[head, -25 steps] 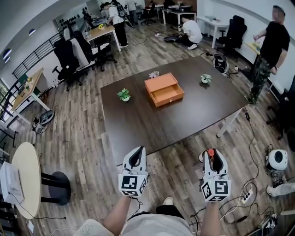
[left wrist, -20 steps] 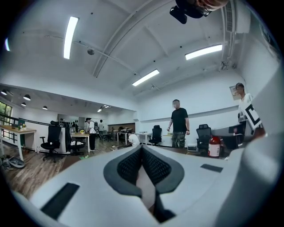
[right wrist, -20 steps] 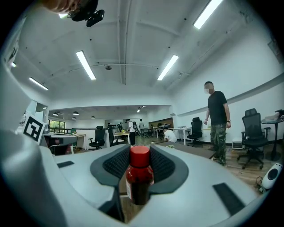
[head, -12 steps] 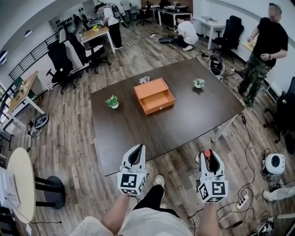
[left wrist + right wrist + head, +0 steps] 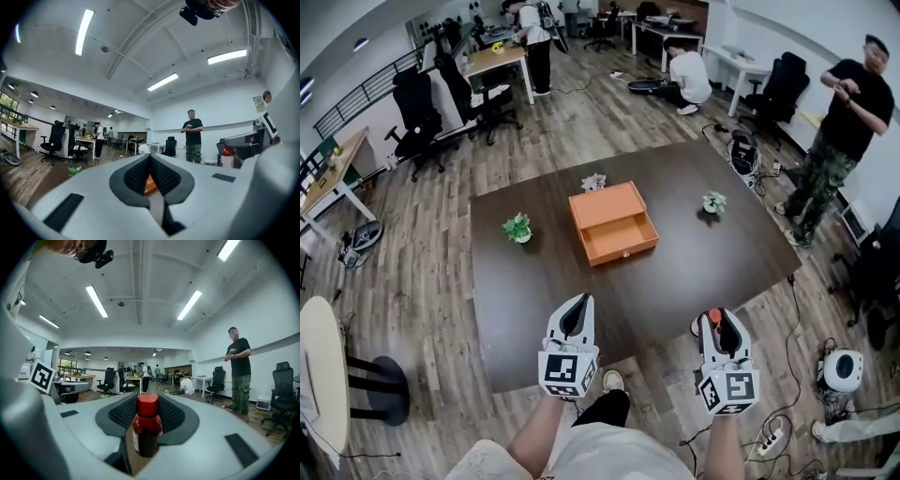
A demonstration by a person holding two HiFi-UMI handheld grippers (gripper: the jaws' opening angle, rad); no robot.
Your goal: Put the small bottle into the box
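At lower right, the white right gripper (image 5: 719, 321) pinches a small glossy dark-red bottle (image 5: 147, 430), round red cap, between ribbed black pads (image 5: 121, 414); the left gripper (image 5: 575, 316) is pressed together; an orange rectangular box (image 5: 612, 223) sits mid-frame.

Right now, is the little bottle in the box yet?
Not yet. Done: the small bottle is picked up, gripped in the right gripper. In hand: it is held by the near edge of the table. Left: reach the orange box mid-table and put it inside. The left gripper is shut, empty.
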